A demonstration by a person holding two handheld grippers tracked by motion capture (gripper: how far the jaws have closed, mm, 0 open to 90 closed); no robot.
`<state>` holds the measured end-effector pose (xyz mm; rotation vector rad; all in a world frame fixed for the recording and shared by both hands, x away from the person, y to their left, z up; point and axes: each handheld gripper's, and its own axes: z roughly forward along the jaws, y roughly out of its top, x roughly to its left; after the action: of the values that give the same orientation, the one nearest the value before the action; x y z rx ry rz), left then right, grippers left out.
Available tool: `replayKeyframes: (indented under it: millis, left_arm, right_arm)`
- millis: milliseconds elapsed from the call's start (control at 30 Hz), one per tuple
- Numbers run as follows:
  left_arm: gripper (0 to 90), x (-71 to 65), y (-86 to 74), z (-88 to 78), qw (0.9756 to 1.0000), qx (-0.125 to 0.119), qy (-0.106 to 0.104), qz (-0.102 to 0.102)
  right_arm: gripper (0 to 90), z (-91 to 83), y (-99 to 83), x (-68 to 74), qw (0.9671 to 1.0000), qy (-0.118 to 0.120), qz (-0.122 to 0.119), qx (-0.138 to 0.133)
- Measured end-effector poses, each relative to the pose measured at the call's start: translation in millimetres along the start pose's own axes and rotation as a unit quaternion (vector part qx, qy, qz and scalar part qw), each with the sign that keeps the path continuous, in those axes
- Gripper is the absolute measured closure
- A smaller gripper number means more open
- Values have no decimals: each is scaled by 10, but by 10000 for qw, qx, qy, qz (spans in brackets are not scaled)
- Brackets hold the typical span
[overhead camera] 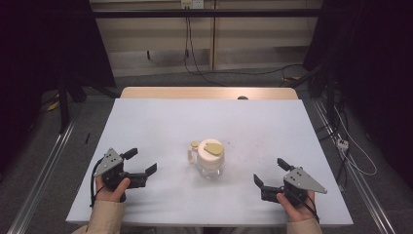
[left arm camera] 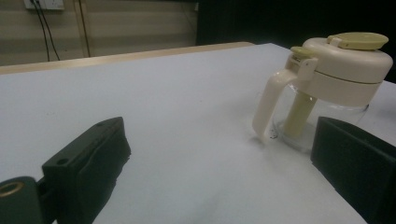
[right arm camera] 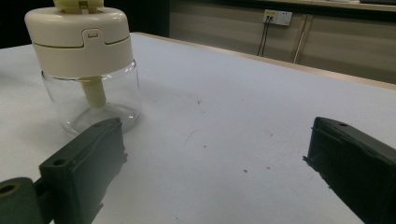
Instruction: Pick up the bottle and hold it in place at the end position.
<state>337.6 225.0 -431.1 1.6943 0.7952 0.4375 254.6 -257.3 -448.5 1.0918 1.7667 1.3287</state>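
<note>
At mid-table we see the glass jar (overhead camera: 210, 161), capped by a cream lid (overhead camera: 211, 152), its handle (left arm camera: 270, 107) towards our left gripper (overhead camera: 142, 163). Left and right gripper (overhead camera: 271, 172) flank it, well apart from it, jaws spread wide and empty. Risk, in our judgement: a one-sided push could slide or tip the jar, since smooth glass offers little purchase.

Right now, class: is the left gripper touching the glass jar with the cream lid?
Apart. The high view shows bare white table between the left gripper and the jar.
</note>
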Motion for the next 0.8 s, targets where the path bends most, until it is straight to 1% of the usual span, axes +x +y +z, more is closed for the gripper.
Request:
replayKeyframes:
  millis: [100, 300, 333, 400, 467, 533, 600, 633, 700, 733, 767, 800]
  left_arm:
    - [38, -29, 11, 15, 10000, -20, -50, 4]
    - [38, -70, 26, 64, 9999, 8, -138, 85]
    - [38, -85, 30, 74, 9999, -20, -161, 35]
    - [37, -107, 43, 89, 9998, -24, -196, 42]
    - [33, -141, 59, 106, 9996, -70, -260, -63]
    - [30, -175, 78, 126, 9994, -109, -309, -98]
    - [30, -222, 96, 151, 9994, -124, -318, -68]
    - [30, -249, 101, 168, 9993, -144, -344, -88]
    - [30, -293, 107, 200, 9990, -78, -428, -35]
    - [30, -293, 107, 200, 9990, -78, -428, -35]
    - [30, -331, 105, 234, 9987, -21, -513, 14]
    - [30, -331, 105, 234, 9987, -21, -513, 14]
  right_arm:
    - [32, 2, 1, -2, 10000, 4, 2, 5]
    - [32, 2, 2, -3, 10000, 8, -2, 2]
    - [32, 3, 2, -4, 10000, 14, 5, 1]
    - [32, 8, 3, -3, 10000, 14, 5, 1]
    - [33, 13, 5, -1, 10000, 19, -6, 5]
    - [33, 16, 6, 3, 10000, 21, -11, 9]
    - [33, 18, 5, 6, 10000, 17, -27, 0]
    - [34, 17, 5, 6, 10000, 18, -33, 6]
    - [33, 14, 4, 5, 10000, 17, -34, 7]
    - [33, 11, 4, 3, 10000, 17, -42, 1]
    - [34, 10, 5, 3, 10000, 16, -44, 0]
    - [34, 10, 6, 3, 10000, 14, -41, 3]
